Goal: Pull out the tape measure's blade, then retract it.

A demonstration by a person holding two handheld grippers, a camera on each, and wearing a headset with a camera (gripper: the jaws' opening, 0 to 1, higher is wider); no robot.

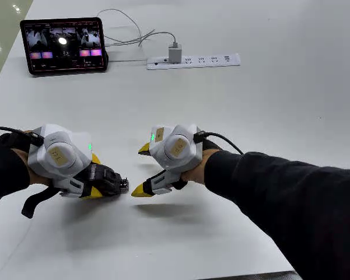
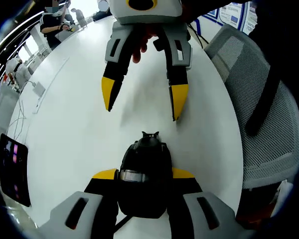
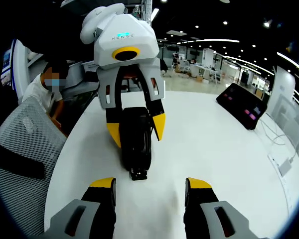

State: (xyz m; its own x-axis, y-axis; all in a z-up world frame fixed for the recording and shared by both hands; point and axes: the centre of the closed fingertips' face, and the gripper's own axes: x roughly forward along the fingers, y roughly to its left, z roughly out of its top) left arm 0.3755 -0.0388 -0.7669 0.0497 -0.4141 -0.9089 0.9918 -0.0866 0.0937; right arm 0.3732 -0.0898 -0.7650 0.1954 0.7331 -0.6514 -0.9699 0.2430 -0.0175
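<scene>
Here, left gripper (image 1: 96,175) jaws pinch black tape measure (image 2: 144,172), blade retracted; right gripper (image 1: 143,170) jaws spread.

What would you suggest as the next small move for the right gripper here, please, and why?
Probably ease the right gripper forward until its open jaws flank the blade's end hook, then close. The left gripper clamps the tape measure, the blade looks unextended, and the hook points toward the right jaws' gap.
</scene>
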